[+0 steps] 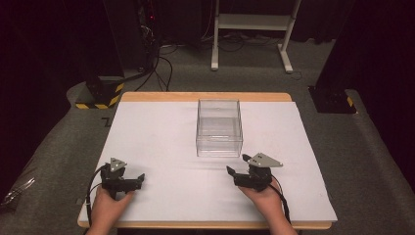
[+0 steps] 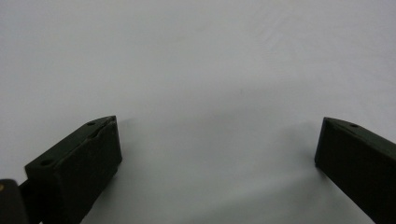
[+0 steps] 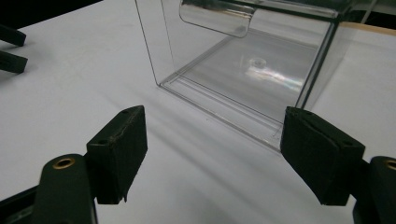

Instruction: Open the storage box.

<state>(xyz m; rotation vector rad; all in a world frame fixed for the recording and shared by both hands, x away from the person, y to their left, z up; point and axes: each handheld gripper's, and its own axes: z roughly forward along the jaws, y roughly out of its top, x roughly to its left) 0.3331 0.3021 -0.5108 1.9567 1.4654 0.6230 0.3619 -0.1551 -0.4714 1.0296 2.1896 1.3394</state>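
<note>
Clear box sits empty, mid-surface, untouched. Right gripper near its front corner, jaws spread wide, holding nothing. Left gripper well apart from it, jaws likewise wide and empty (over bare sheet). Judged: work barely begun; grasp not yet made.

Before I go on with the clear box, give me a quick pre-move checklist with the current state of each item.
1. Right gripper jaws open with nothing between them: ok.
2. Right gripper faces the clear box, which lies just ahead of its jaws: ok.
3. Left gripper jaws open and empty over the bare white tabletop: ok.
4. Box upright, open side up, flat on the tabletop: ok.
5. Box interior free of contents: ok, its floor shows bare.
6. Which part of the box the jaws could span: cannot tell.
</note>
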